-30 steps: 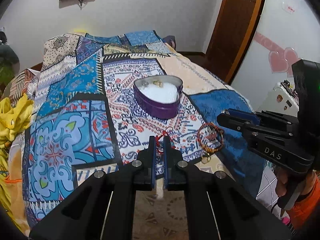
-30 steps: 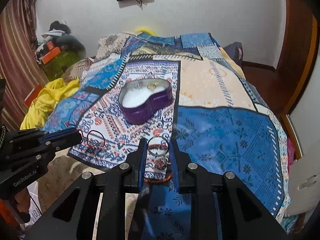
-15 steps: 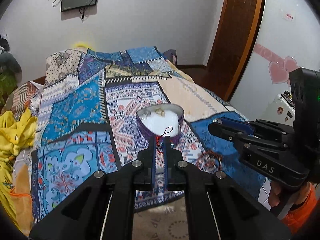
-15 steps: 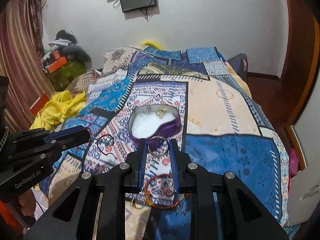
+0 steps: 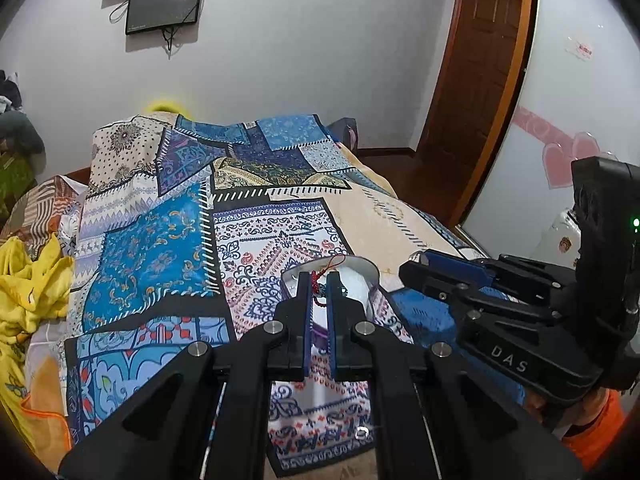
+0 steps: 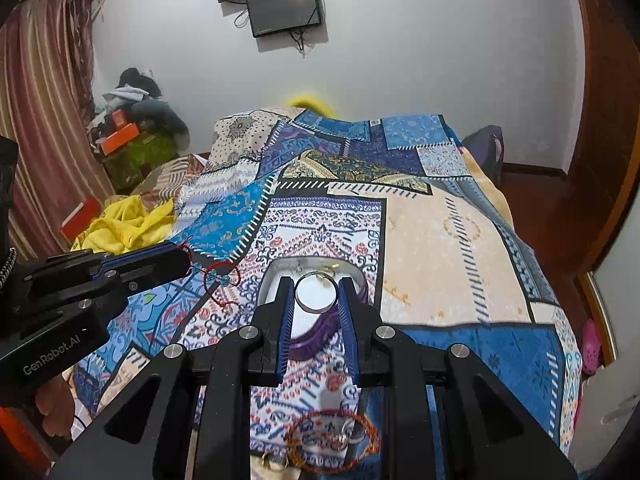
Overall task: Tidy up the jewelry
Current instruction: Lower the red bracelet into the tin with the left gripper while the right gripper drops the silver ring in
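Left wrist view: the left gripper (image 5: 319, 292) is clamped on a red cord bracelet (image 5: 319, 286) above the heart-shaped tin (image 5: 370, 276) near the bedspread's (image 5: 160, 240) foot edge; it should be released only when squarely over the white interior. Right wrist view: the right gripper (image 6: 317, 298) pinches a plain silver bangle (image 6: 316, 292), upright, over the same tin, while an orange beaded bracelet (image 6: 334, 446) remains at the foot edge.

I can read two markings: "DAS" in pale letters on the black body of the right tool (image 5: 418, 258), and "GenRobot.AI" on the black body of the left tool (image 6: 182, 258).
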